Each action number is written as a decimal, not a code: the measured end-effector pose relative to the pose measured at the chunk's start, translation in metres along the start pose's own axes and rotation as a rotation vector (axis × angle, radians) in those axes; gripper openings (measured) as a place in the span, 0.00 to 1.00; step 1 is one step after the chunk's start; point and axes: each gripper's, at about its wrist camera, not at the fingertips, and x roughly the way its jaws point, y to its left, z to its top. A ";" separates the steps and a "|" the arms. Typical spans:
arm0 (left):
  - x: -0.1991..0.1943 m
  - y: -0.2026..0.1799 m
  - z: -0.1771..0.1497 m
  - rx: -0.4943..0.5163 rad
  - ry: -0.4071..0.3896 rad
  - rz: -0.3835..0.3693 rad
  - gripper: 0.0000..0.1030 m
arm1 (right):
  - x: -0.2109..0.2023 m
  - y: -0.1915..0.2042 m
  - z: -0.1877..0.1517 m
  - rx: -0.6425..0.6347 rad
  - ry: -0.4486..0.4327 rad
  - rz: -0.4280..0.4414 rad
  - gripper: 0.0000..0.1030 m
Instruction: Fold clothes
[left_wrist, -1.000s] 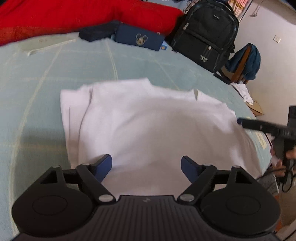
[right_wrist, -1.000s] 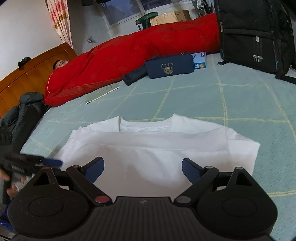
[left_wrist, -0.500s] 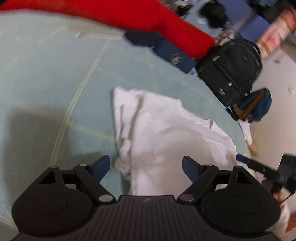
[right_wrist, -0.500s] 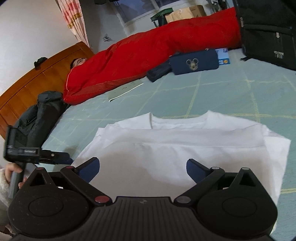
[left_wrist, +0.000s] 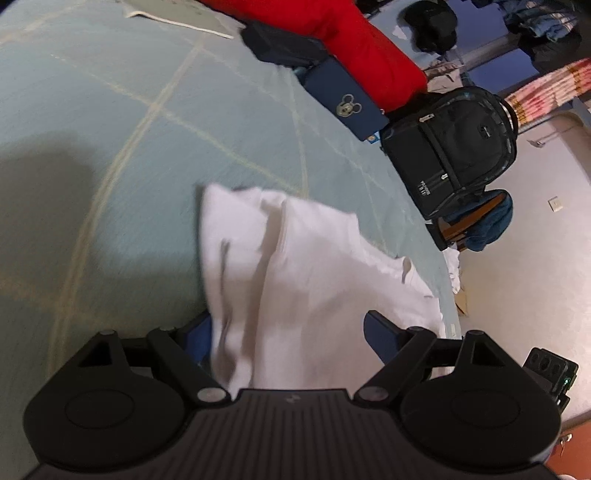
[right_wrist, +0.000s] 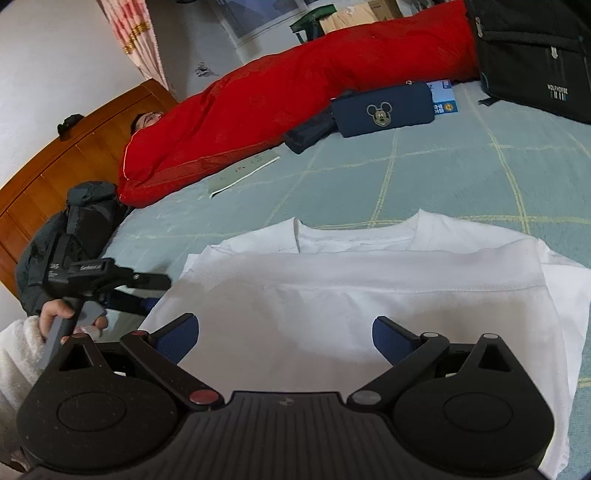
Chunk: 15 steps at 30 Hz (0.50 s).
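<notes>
A white T-shirt (right_wrist: 369, 295) lies flat on the pale green bedspread (right_wrist: 443, 173), collar away from me, with its lower part folded up over the chest. My right gripper (right_wrist: 284, 330) hovers over the shirt's near middle, jaws wide open, nothing between the pads. My left gripper (left_wrist: 288, 326) is open at the shirt's (left_wrist: 314, 266) left side. The loose, rumpled side edge lies between its jaws and hides part of the left pad; neither pad presses on it. In the right wrist view a hand (right_wrist: 55, 314) holds the left gripper (right_wrist: 144, 291) beside that edge.
A person lies under a red quilt (right_wrist: 277, 96) along the far side by a wooden headboard (right_wrist: 74, 158). A navy Mickey pouch (right_wrist: 380, 110), a paper sheet (right_wrist: 243, 173) and a black backpack (left_wrist: 454, 147) lie beyond the shirt. A dark jacket (right_wrist: 74, 229) sits at the left corner.
My left gripper has rolled and swung from over the shirt's middle to its left side edge, lower down. The right gripper's jaws have spread a little wider; it has barely moved.
</notes>
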 end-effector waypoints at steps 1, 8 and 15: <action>0.004 0.000 0.003 0.004 -0.001 -0.008 0.83 | 0.002 0.000 0.000 0.004 0.002 0.002 1.00; -0.007 -0.002 -0.015 0.016 0.059 -0.043 0.83 | 0.006 0.005 0.000 -0.010 0.024 0.043 1.00; 0.002 -0.009 -0.018 0.068 0.137 -0.066 0.83 | 0.007 0.008 0.002 0.021 0.057 0.115 1.00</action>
